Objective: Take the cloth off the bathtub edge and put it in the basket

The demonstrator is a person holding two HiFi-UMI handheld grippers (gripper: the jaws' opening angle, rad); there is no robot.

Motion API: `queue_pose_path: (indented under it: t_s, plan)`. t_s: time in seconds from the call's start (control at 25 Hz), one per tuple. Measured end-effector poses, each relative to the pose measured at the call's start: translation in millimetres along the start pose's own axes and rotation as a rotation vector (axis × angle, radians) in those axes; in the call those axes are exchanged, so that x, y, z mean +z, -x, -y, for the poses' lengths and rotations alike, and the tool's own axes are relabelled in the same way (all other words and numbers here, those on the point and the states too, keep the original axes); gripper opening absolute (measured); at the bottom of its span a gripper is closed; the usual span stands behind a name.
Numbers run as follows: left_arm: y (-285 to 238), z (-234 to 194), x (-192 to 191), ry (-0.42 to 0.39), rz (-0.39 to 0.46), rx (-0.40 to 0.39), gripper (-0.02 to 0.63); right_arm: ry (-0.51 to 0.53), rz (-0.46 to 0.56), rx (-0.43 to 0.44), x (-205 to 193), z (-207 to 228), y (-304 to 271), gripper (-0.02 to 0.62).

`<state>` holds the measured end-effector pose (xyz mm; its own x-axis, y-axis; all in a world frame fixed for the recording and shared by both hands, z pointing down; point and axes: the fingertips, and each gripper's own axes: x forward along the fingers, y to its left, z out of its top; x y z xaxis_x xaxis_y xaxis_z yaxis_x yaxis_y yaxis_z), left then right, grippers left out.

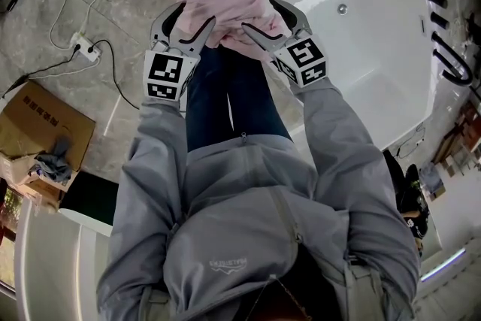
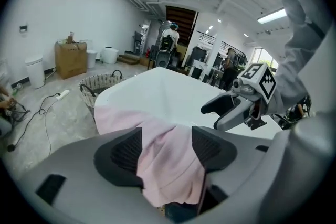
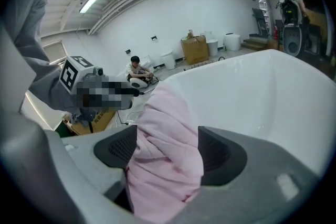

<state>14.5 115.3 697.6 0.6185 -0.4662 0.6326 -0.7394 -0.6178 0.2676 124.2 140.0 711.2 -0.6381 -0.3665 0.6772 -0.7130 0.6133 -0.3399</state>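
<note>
Two grippers, jaws partly apart: left gripper, right gripper each straddle pink cloth on bathtub edge.

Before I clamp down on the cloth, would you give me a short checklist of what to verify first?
1. Pink cloth draped over the bathtub edge: ok.
2. Left claw straddles the cloth: ok, the cloth lies between its pads.
3. Right claw straddles the cloth: ok, the cloth fills the gap between its pads.
4. Claws clamped on the cloth: not ok, both stand open.
5. Wicker basket in sight: ok, visible beside the bathtub edge in the left gripper view.
6. Basket has room inside: cannot tell, its inside is not visible.
</note>
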Motion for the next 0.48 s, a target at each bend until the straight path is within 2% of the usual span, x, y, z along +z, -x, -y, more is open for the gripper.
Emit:
queue_pose_path:
  t_s: [0.08, 0.16, 0.48]
  plan:
    - [-5.2, 3.3, -10.5, -0.03, -0.044, -0.032, 0.313, 0.006, -0.037, 0.03, -9.5, -4.0, -1.7, 0.365]
    - [-8.3, 4.3, -20.2, -0.041, -0.077, -0.059, 0.347, 0.008, -0.083, 0.055, -21.1, -7.6, -4.1, 0.418]
    - [-19.7, 5.4, -60.0, -0.056, -0.227, -0.172, 0.428, 0.063, -0.28, 0.147, -65.3, -18.2, -11.4, 0.527]
